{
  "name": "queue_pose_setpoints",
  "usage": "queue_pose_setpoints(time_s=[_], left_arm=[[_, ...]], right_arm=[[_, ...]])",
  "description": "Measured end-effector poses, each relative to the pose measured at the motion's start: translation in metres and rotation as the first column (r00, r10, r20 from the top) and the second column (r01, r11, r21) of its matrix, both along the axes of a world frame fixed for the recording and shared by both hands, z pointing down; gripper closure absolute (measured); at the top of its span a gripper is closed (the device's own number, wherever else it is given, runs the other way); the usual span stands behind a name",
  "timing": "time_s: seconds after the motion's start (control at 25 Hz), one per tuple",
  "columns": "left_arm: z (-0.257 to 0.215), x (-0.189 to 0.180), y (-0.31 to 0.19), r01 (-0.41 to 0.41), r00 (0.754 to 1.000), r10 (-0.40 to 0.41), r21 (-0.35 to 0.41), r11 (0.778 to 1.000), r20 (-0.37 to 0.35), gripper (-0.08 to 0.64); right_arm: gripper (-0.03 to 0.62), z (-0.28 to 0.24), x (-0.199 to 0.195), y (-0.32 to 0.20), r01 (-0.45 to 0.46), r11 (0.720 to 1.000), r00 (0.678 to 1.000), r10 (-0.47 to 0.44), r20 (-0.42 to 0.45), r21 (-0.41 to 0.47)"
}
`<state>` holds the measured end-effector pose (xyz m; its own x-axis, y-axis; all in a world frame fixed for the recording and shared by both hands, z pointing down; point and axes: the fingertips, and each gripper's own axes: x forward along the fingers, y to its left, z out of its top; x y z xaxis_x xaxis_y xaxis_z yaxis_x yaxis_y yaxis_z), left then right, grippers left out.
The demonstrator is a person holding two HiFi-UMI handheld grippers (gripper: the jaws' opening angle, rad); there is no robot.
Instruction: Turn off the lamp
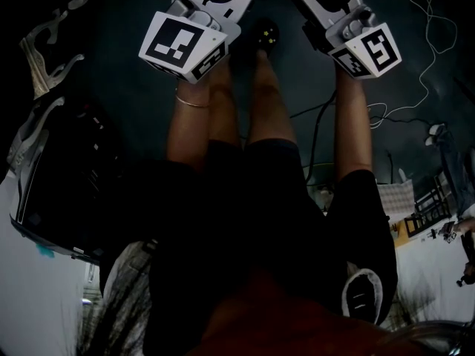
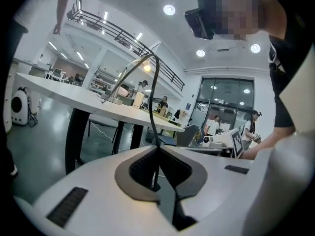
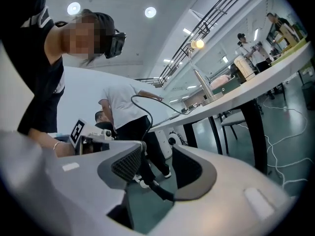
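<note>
Evidently nothing is done yet: the lamp (image 3: 198,44) glows on the table (image 3: 246,93), well apart from both grippers. The left gripper (image 2: 157,149) is clamped on a thin black cable (image 2: 153,97) that arcs upward. The right gripper (image 3: 157,156) stands open, with cable low between its jaws. Finding and working the switch remains.

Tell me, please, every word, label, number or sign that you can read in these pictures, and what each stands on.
No readable words or numbers in any view.
Left marker cube: black-and-white square pattern, no letters.
Right marker cube: the same kind of pattern, no letters.
White marks on the person's black sleeve: too blurred to read.
</note>
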<state>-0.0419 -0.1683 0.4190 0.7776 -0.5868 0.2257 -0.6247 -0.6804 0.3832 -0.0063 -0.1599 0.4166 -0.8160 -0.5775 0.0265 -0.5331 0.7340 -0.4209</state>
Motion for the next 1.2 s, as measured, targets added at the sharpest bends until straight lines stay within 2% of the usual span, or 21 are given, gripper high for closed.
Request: queue_pose_setpoints(time_s=[0.08, 0.16, 0.32, 0.4, 0.56, 0.76, 0.92, 1.2], left_arm=[[-0.005, 0.000, 0.000, -0.006, 1.000, 0.006, 0.008, 1.000, 0.001, 0.541], [-0.011, -0.001, 0.000, -0.013, 1.000, 0.013, 0.013, 1.000, -0.001, 0.541], [-0.019, -0.002, 0.000, -0.024, 1.000, 0.024, 0.020, 1.000, -0.016, 0.541], [-0.021, -0.002, 0.000, -0.029, 1.000, 0.029, 0.023, 0.999, -0.009, 0.541], [-0.024, 0.000, 0.001, -0.042, 0.999, 0.041, 0.034, 0.999, 0.008, 0.541], [-0.031, -0.003, -0.001, -0.030, 0.999, 0.031, 0.025, 0.999, -0.040, 0.541], [-0.040, -0.003, -0.001, -0.032, 0.998, 0.033, 0.036, 0.999, -0.050, 0.541], [-0.047, -0.006, -0.008, -0.021, 0.998, 0.024, 0.049, 0.999, -0.061, 0.541]], right_arm=[[0.425, 0.005, -0.005, 0.004, 0.028, 1.000, 0.999, -0.028, -0.026, 0.007], [0.423, 0.015, -0.009, 0.008, 0.060, 0.998, 0.994, -0.058, -0.091, 0.013], [0.411, 0.042, -0.015, 0.013, 0.131, 0.991, 0.950, -0.120, -0.289, 0.016], [0.405, 0.048, -0.018, 0.014, 0.155, 0.988, 0.932, -0.140, -0.335, 0.018], [0.405, 0.050, -0.021, 0.011, 0.174, 0.985, 0.926, -0.156, -0.345, 0.022], [0.403, 0.055, -0.027, 0.009, 0.206, 0.978, 0.913, -0.184, -0.365, 0.024], [0.403, 0.060, -0.032, 0.013, 0.249, 0.968, 0.886, -0.215, -0.412, 0.030], [0.405, 0.065, -0.035, 0.010, 0.282, 0.958, 0.864, -0.229, -0.448, 0.054]])
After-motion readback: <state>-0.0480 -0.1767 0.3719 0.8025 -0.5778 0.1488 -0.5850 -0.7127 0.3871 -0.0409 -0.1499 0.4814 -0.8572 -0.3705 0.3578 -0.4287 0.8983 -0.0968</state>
